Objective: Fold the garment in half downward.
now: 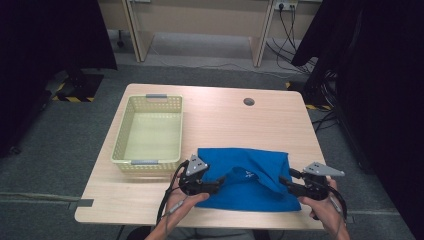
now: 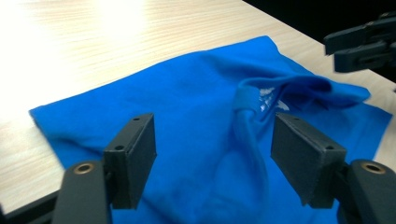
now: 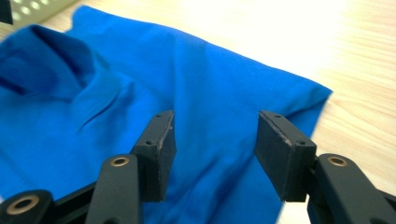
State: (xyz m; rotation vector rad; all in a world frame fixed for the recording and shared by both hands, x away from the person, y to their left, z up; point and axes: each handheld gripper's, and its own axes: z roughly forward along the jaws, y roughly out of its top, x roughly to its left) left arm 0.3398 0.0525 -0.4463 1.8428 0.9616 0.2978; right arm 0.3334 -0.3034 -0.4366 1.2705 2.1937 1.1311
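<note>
A blue shirt (image 1: 250, 177) lies partly folded on the near half of the wooden tabletop (image 1: 220, 120), its upper layer turned over so that the collar (image 2: 245, 98) with a pale printed label sits near the middle of the cloth. The left claw (image 1: 219, 184) rests at the shirt's left edge, and in the left gripper view its two black jaws stand apart with the blue cloth lying below and beyond them, no fabric pinched between the pads. The right claw (image 1: 284, 181) sits at the shirt's right edge; in the right gripper view its jaws also stand parted, over the cloth near its folded corner, gripping nothing. Each claw is held by a hand coming in from the near side of the tabletop. A pale yellow plastic basket (image 1: 123, 135) with grey handles stands on the left part of the tabletop, just beyond the shirt's far left corner.
</note>
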